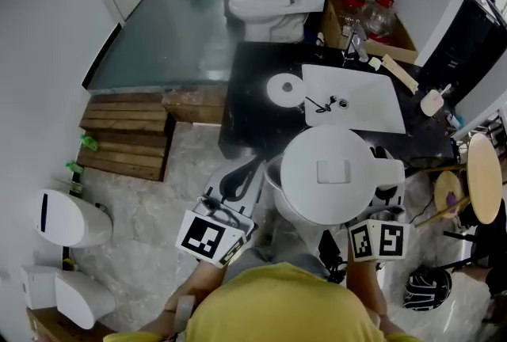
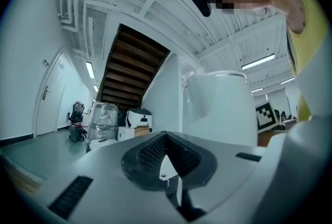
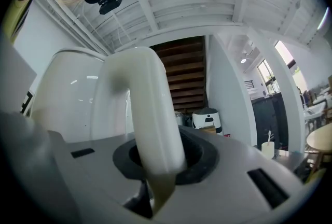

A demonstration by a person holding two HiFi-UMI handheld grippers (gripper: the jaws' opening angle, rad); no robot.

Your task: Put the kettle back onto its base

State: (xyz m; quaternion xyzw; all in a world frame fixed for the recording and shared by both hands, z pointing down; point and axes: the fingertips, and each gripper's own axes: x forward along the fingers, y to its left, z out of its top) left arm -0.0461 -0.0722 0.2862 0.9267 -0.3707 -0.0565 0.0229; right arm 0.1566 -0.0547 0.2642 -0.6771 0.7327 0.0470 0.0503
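The right tongs (image 3: 155, 163) pinch the handle of the kettle (image 1: 329, 174), which hangs above the desk's (image 1: 247, 119) near edge. The left tongs (image 2: 167, 163) are pressed together, empty, at its left side. The round base (image 1: 283, 89) lies ahead, slightly left, close beside the sink (image 1: 356, 103), with bare desk to its left.

A black counter (image 1: 252, 115) carries a white sink (image 1: 364, 107). Just left of the sink lies the round white kettle base (image 1: 283, 89). Beyond the sink's far right corner lies a wooden stick (image 1: 400, 73), and to the sink's right stands a pale cup (image 1: 432, 102).
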